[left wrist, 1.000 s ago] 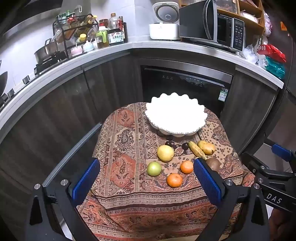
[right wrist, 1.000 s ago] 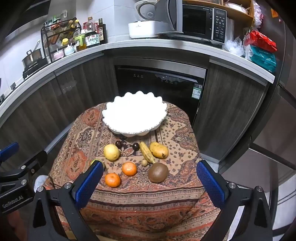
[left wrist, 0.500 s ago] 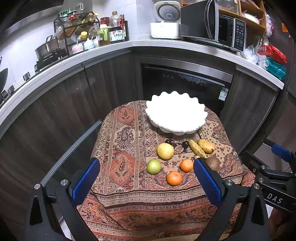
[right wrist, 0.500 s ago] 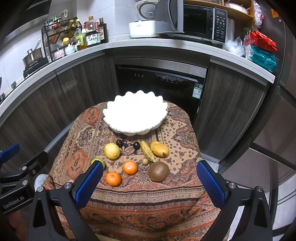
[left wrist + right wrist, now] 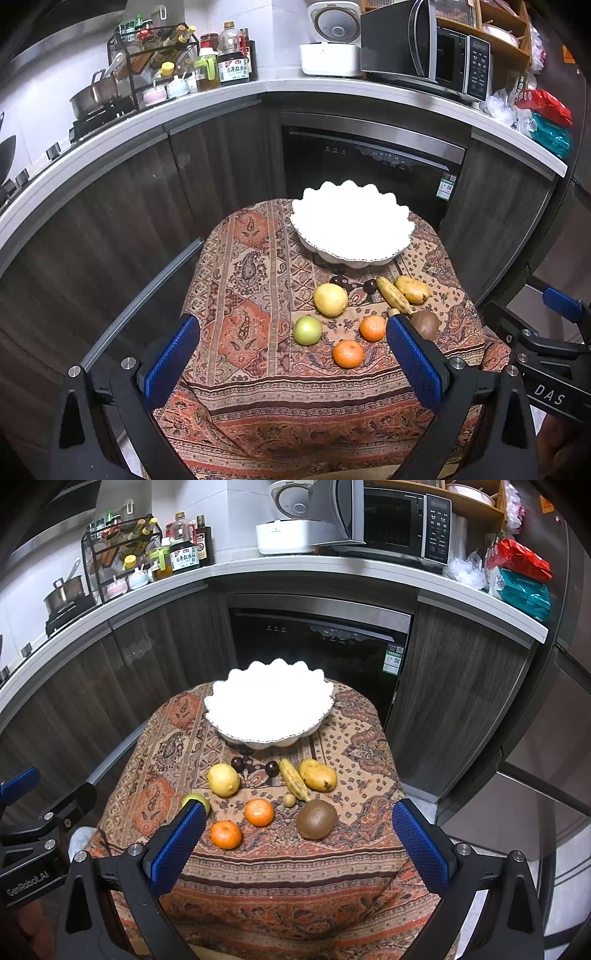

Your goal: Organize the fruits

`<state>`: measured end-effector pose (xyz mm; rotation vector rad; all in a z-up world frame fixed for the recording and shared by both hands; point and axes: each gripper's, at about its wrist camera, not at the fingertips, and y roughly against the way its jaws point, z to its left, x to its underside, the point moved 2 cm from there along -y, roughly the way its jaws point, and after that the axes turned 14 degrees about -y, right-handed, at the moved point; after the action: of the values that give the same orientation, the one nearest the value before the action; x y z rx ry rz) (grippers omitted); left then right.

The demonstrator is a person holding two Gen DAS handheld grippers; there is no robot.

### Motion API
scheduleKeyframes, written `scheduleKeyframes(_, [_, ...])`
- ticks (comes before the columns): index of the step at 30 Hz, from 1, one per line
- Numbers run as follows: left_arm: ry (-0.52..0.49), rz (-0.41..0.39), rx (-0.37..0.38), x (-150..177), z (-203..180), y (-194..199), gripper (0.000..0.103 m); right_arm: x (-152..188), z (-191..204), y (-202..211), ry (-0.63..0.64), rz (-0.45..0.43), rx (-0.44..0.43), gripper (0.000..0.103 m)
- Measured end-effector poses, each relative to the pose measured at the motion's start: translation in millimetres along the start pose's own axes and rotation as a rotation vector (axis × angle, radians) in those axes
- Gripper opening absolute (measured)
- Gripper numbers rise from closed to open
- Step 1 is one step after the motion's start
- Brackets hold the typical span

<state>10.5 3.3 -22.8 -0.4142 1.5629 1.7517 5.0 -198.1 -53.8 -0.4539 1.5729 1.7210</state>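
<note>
An empty white scalloped bowl (image 5: 391, 243) (image 5: 317, 723) stands at the far side of a small table with a patterned cloth (image 5: 251, 332). In front of it lie a lemon (image 5: 330, 299) (image 5: 223, 780), a green fruit (image 5: 307, 329) (image 5: 195, 799), two oranges (image 5: 348, 353) (image 5: 226, 834), a banana (image 5: 393, 294) (image 5: 293, 780), a mango (image 5: 412, 289) (image 5: 318, 774), a kiwi (image 5: 425, 324) (image 5: 316, 819) and two dark plums (image 5: 272, 768). My left gripper (image 5: 293, 360) and right gripper (image 5: 299, 843) are both open and empty, above the table's near edge.
A curved kitchen counter (image 5: 369, 92) runs behind the table with a microwave (image 5: 424, 44), rice cooker (image 5: 330, 40), bottle rack (image 5: 166, 70) and pot (image 5: 96, 92). A dark dishwasher front (image 5: 369, 162) stands just past the bowl. The floor drops away on all sides of the table.
Both grippers have drawn back and risen very slightly, so the table sits a little lower in view. The fruits and bowl have not moved. Both grippers remain open.
</note>
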Motion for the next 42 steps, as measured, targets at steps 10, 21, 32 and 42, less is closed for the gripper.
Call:
scheduleKeyframes(10, [0.002, 0.002, 0.003, 4.3, 0.8, -1.3, 0.103, 0.9, 1.3, -1.2, 0.000, 0.001, 0.001, 0.102])
scheduleKeyframes(21, [0.004, 0.010, 0.006, 4.2, 0.3, -2.2, 0.103, 2.7, 1.1, -1.8, -0.001, 0.003, 0.001, 0.102])
scheduleKeyframes(32, [0.006, 0.015, 0.010, 5.6, 0.0, -3.5, 0.103, 3.5, 0.5, -2.2, -0.002, 0.006, 0.001, 0.102])
scheduleKeyframes(42, [0.006, 0.018, 0.010, 6.6, -1.2, -4.6, 0.103, 4.7, 0.1, -3.5, -0.004, 0.006, 0.002, 0.102])
